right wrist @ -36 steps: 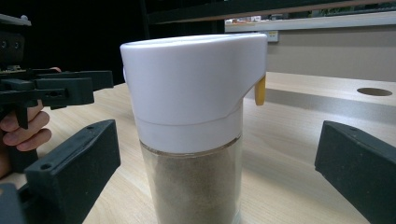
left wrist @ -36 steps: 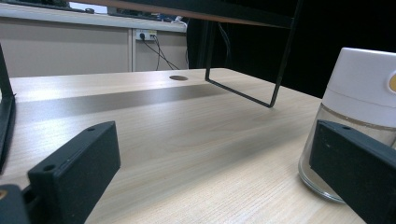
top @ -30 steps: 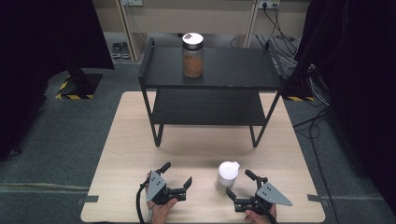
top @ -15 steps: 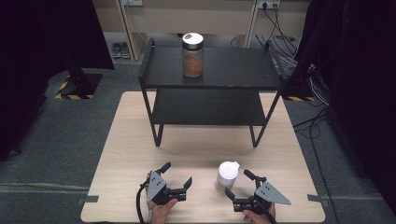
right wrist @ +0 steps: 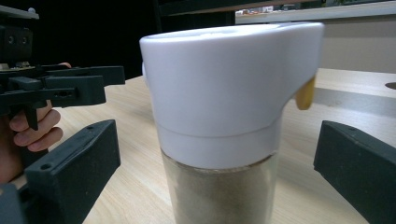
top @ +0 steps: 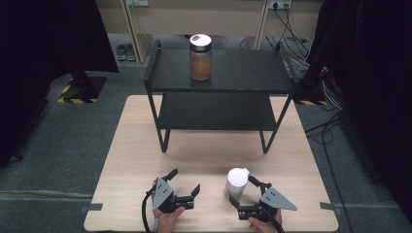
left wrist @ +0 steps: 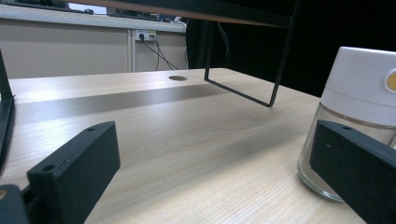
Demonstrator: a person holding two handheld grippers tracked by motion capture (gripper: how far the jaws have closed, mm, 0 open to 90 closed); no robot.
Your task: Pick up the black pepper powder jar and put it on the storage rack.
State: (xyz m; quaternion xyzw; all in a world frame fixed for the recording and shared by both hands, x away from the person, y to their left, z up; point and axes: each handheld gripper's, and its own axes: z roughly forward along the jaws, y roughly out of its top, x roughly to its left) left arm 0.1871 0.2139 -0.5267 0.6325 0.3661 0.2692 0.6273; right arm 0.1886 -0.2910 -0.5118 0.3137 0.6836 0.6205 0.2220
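A glass shaker jar (top: 236, 182) with a white spouted lid stands near the table's front edge, holding pale powder (right wrist: 219, 196). My right gripper (top: 243, 190) is open just behind it, and in the right gripper view the jar (right wrist: 219, 107) stands centred between the jaws, with neither jaw touching it. My left gripper (top: 184, 180) is open to the jar's left with nothing between its jaws. In the left gripper view (left wrist: 215, 186) the jar (left wrist: 359, 102) is off to the right. A second jar (top: 200, 57) with brown contents stands on the black shelf's top.
The black two-tier metal shelf (top: 243, 73) stands across the back half of the light wooden table (top: 136, 145); its lower tier is bare. A hand holding the left gripper (right wrist: 60, 86) shows in the right gripper view. Cables lie on the floor at the far right.
My right gripper has edged slightly left, toward the white-lidded jar. The left gripper and both jars have stayed put.
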